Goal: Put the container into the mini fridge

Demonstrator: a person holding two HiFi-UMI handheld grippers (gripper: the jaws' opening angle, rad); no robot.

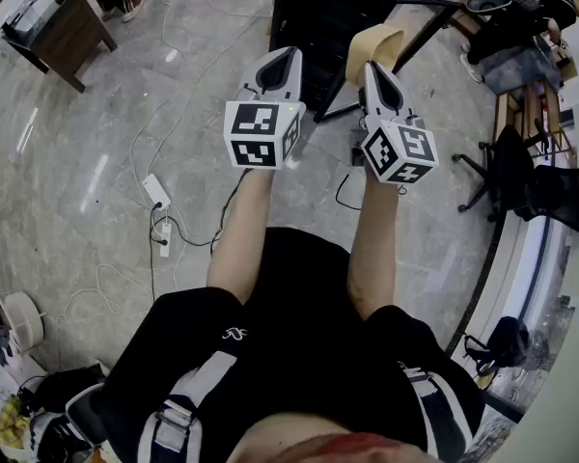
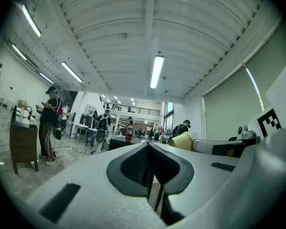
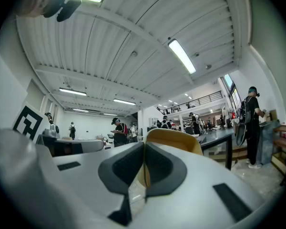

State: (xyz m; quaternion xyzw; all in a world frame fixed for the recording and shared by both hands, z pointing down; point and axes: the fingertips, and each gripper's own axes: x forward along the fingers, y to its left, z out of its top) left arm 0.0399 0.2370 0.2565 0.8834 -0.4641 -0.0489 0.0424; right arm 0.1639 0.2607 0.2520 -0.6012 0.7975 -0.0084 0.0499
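Over the floor (image 1: 96, 114), left tongs (image 1: 282, 58), right tongs (image 1: 378, 70) clenched empty (red bottle (image 2: 128, 135): left gripper view only)

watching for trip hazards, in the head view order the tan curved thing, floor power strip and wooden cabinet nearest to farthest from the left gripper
1. tan curved thing, just right of the left gripper tip.
2. power strip, on the floor, below and left.
3. wooden cabinet, far upper left corner.
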